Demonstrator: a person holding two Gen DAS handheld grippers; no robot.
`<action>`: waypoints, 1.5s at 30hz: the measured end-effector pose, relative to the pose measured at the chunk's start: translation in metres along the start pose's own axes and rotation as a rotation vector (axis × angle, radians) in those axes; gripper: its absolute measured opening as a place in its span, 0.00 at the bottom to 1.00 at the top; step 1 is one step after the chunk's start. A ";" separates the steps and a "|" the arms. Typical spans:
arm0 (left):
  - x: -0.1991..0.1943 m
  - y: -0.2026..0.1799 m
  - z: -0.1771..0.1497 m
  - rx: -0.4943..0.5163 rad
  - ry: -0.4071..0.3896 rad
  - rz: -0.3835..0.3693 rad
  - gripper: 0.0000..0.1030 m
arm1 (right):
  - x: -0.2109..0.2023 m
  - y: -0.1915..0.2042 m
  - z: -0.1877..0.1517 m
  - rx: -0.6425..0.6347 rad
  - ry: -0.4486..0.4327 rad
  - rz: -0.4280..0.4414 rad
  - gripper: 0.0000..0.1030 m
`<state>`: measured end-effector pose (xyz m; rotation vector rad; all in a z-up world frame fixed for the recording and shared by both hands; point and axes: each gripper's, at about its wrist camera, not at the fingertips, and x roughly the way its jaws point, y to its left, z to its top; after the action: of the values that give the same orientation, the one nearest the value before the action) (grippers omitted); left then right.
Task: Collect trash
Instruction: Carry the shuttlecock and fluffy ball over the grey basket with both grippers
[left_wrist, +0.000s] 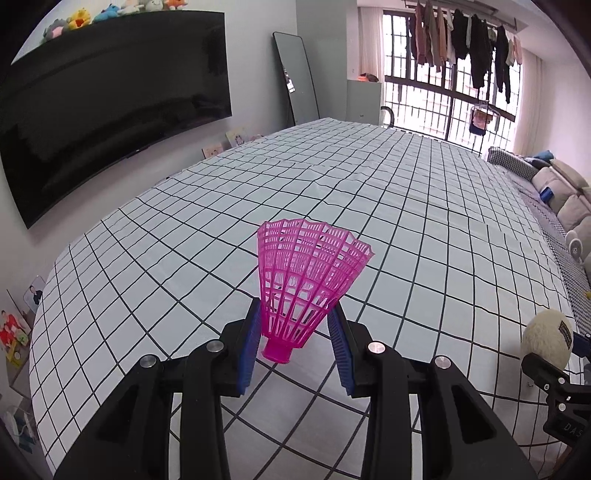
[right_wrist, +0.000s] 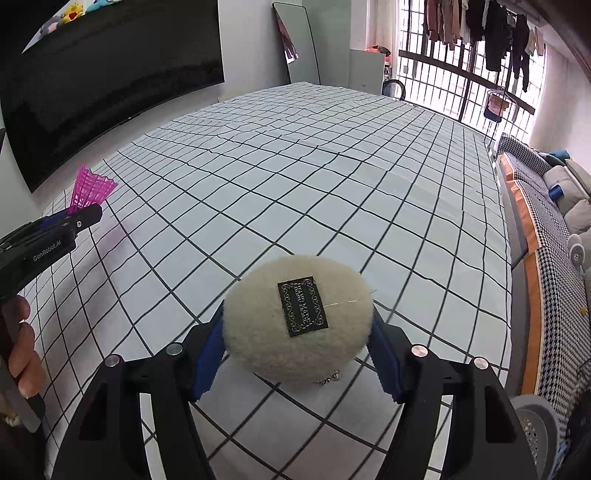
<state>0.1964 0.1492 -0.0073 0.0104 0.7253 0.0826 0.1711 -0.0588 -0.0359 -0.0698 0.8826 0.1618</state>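
Observation:
My left gripper (left_wrist: 295, 325) is shut on a pink plastic shuttlecock skirt (left_wrist: 308, 280), held upright above the checked cloth (left_wrist: 406, 206). It also shows at the left of the right wrist view, the gripper (right_wrist: 74, 218) with the pink skirt (right_wrist: 90, 188) sticking up from it. My right gripper (right_wrist: 297, 332) is shut on a cream fluffy round puff (right_wrist: 255, 332) with a black label (right_wrist: 303, 306). The puff (left_wrist: 546, 338) shows at the right edge of the left wrist view.
A large black TV (left_wrist: 110, 103) hangs on the left wall. A mirror (left_wrist: 295, 77) leans at the back. A sofa with cushions (left_wrist: 561, 206) runs along the right. A barred window with hanging clothes (left_wrist: 461, 55) is behind.

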 end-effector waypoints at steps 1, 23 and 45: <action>-0.003 -0.002 -0.001 0.006 -0.001 -0.004 0.35 | -0.003 -0.003 -0.002 0.007 -0.002 -0.003 0.65; -0.119 -0.103 -0.062 0.135 -0.019 -0.248 0.35 | -0.112 -0.076 -0.096 0.186 -0.108 -0.070 0.65; -0.170 -0.269 -0.129 0.297 0.056 -0.463 0.35 | -0.216 -0.196 -0.237 0.451 -0.145 -0.248 0.65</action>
<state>0.0035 -0.1348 -0.0012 0.1235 0.7744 -0.4693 -0.1112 -0.3064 -0.0208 0.2496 0.7413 -0.2627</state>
